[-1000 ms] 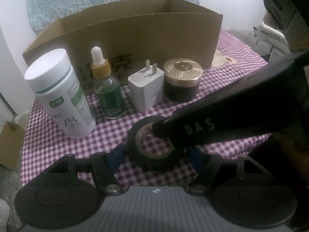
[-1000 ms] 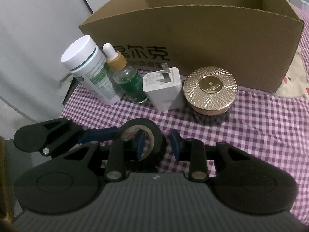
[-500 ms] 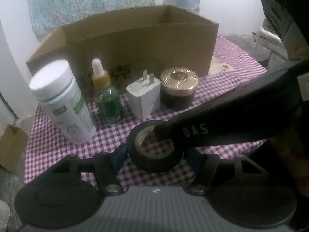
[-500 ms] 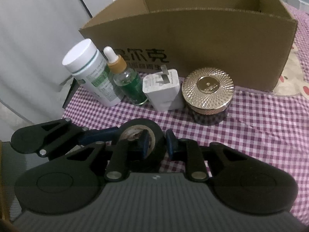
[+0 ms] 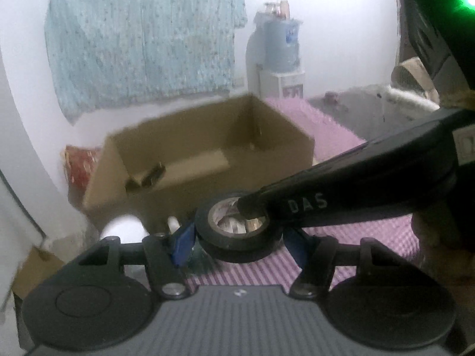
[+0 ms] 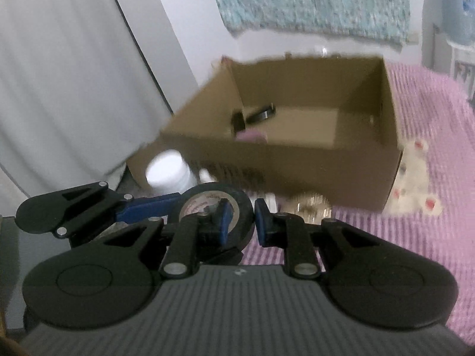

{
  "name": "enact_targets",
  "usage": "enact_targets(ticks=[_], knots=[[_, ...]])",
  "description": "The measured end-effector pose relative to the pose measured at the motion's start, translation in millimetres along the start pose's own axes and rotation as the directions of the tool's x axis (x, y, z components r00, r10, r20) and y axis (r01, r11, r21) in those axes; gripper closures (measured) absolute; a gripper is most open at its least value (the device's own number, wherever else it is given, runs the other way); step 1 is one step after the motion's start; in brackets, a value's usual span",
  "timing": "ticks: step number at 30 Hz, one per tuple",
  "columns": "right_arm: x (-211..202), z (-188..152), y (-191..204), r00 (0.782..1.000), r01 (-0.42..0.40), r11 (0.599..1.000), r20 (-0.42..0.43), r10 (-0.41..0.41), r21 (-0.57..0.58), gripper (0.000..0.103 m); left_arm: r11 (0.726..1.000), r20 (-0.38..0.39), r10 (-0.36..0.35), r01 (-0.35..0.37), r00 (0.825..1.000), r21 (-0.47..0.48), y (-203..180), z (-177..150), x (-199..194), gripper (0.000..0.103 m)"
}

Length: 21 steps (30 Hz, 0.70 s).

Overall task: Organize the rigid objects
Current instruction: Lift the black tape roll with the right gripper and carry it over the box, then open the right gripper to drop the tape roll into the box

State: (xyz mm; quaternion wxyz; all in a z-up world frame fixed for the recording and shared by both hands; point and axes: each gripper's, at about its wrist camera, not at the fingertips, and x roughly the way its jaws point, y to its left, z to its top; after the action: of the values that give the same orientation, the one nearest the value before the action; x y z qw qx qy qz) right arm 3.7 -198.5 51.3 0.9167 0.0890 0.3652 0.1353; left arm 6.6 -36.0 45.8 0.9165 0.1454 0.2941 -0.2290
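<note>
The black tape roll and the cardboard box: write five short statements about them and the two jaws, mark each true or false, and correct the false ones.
1. The black tape roll is held between the left gripper's jaws. True.
2. The right gripper grips the roll across its whole outer width. False: one finger is inside the roll's hole and one outside, pinching its wall.
3. The cardboard box is closed with a lid. False: its top is open.
4. Dark items already lie inside the box. True, though blur hides what they are.
5. The roll rests on the checked purple cloth. False: it is up in the air in front of the box.
</note>
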Motion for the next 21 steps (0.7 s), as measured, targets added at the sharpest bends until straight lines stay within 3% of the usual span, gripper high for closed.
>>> enact_targets(ticks=[5, 10, 16, 21], knots=[[-17.6, 41.2, -1.9, 0.999, -0.009, 0.999, 0.053, 0.011, -0.031, 0.086, 1.000, 0.034, 0.014, -0.015, 0.999, 0.019, 7.2, 42.0, -0.7, 0.037], [-11.6, 97.2, -16.3, 0.999, -0.032, 0.999, 0.034, 0.033, -0.031, 0.085, 1.000, -0.002, -0.012, 0.012, 1.000, -0.010, 26.4, 83.1, 22.2, 0.037], [45.3, 161.6, -34.4, 0.995, -0.039, 0.999, -0.089, 0.039, 0.001, 0.085, 0.997, -0.142, -0.051, 0.043, 0.989, -0.060, 58.7, 125.9, 86.0, 0.037], [115.4, 188.9, -58.2, 0.975, -0.027, 0.998, -0.220, 0.039, 0.058, 0.085, 0.985, -0.303, -0.113, 0.067, 0.946, -0.157, 86.1, 137.9, 158.3, 0.037]])
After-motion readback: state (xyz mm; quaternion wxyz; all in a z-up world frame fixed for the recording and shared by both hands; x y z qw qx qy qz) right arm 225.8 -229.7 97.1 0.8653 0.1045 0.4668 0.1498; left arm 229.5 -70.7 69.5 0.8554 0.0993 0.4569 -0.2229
